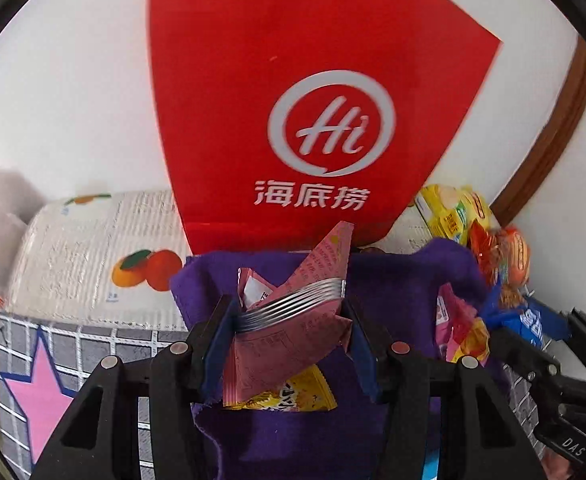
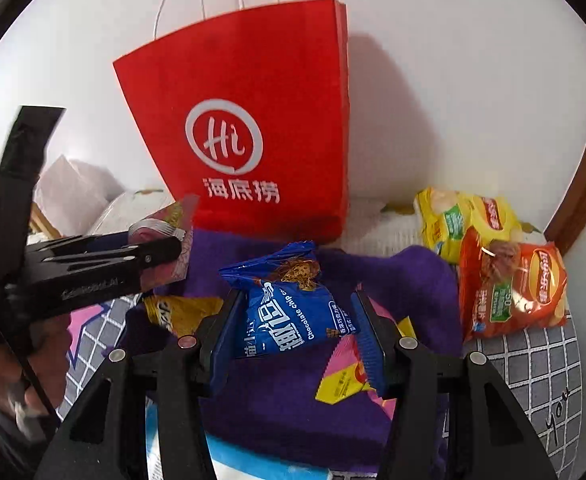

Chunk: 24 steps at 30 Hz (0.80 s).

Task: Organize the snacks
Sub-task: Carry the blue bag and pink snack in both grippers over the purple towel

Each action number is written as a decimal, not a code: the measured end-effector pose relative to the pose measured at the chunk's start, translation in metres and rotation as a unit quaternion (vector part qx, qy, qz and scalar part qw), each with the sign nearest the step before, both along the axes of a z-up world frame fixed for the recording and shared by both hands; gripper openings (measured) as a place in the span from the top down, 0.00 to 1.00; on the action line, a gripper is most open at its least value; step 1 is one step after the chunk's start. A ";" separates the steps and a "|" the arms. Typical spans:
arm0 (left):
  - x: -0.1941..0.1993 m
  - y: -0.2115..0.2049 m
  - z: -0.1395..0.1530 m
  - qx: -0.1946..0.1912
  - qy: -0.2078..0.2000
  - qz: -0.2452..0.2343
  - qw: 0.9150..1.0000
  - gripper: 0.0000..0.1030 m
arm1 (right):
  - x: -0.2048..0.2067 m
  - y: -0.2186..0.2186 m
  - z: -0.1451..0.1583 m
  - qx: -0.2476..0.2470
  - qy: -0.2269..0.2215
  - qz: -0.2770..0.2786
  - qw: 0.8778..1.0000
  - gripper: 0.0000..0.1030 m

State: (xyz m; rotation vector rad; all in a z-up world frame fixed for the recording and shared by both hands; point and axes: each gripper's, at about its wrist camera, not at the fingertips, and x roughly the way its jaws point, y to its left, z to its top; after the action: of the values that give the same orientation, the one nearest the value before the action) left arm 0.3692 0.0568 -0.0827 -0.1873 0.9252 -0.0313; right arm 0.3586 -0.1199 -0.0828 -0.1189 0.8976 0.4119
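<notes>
1. A crinkled pink foil snack packet [image 1: 293,312] is pinched between the blue pads of the left gripper [image 1: 291,328]; the hold looks to be near one edge, so it could slip out if swung.
2. A blue chocolate-chip cookie packet [image 2: 289,312] is clamped in the right gripper [image 2: 293,332]; the two grippers are close together and could collide.
3. Below them, a purple fleece cloth [image 2: 277,400] is spread, with a yellow packet [image 1: 293,396] lying on it.
4. A grey grid-patterned cover [image 2: 533,360] is seen beneath the cloth.
5. Farther off, yellow and orange crisp bags [image 2: 509,292] are stacked.
6. At the white wall [image 2: 453,80], a red paper carrier bag [image 2: 245,140] stands upright; it might be tipped by a nudge.
</notes>
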 end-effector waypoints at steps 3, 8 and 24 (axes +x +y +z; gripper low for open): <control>0.002 0.004 -0.004 -0.019 0.004 -0.008 1.000 0.50 | 0.001 0.004 -0.008 -0.006 0.010 0.013 1.000 0.48; 0.007 0.005 -0.012 -0.025 0.005 -0.011 1.000 0.50 | 0.010 0.011 -0.035 -0.001 0.060 0.029 0.998 0.48; 0.017 0.009 -0.039 -0.039 0.031 -0.021 0.999 0.50 | 0.025 0.019 -0.079 -0.008 0.126 0.023 0.992 0.47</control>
State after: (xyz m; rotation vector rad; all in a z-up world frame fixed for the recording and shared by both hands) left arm 0.3863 0.0654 -0.1219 -0.2429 0.9900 -0.1005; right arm 0.3835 -0.1011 -0.1620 -0.1047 1.1491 0.4701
